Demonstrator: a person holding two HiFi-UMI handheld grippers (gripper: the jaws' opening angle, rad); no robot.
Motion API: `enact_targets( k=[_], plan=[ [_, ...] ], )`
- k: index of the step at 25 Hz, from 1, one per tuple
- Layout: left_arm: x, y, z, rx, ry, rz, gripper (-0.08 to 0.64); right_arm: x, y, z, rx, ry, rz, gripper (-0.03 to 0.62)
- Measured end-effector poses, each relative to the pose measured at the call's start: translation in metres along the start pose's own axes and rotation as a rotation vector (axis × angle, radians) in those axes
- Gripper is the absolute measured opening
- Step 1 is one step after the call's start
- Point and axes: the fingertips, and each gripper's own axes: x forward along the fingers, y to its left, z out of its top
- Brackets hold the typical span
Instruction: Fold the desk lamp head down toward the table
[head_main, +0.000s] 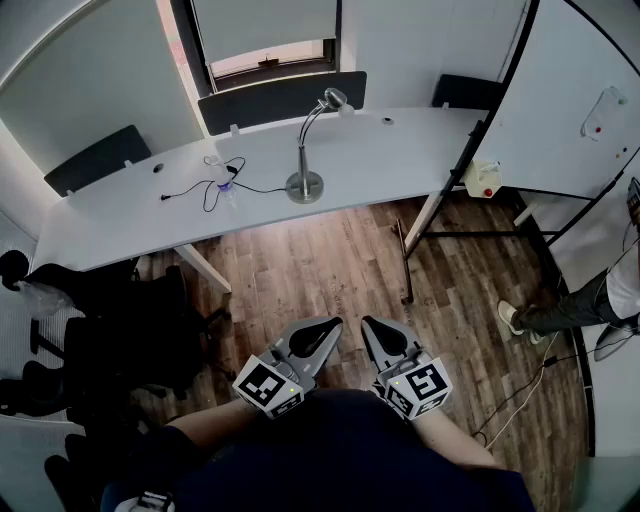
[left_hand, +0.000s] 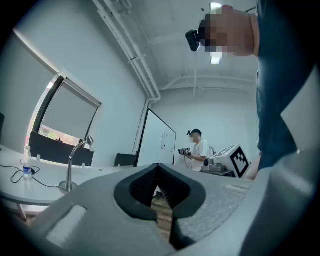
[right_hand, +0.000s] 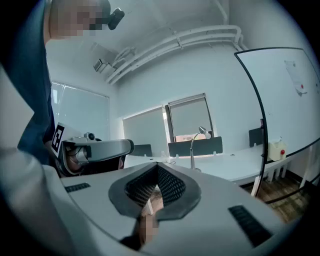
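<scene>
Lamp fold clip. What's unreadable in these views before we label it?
- Desk lamp head and neck joint: too small in all three views, so any switch is unreadable.
- Bottle beside the cable: too small in the head view to tell contents.
- Bystander: cut off by the head view's right edge; only a leg and shoe show.

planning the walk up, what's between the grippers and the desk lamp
In the head view, only bare wood floor, then the front strip of the white desk, before the lamp.
</scene>
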Motion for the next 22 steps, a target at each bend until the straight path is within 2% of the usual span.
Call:
enact_targets(
  k=[4,22],
  plan=[
    [0.000,-0.001,-0.002,0.021,0.001,-0.004,0.005,-0.002,-0.001,0.001,-0.001,-0.001,0.003,0.009],
    [0.022,-0.003,-0.004,0.013,-0.007,0.049,0.005,-0.005,-0.021,0.006,0.000,-0.023,0.062,0.011]
  ],
)
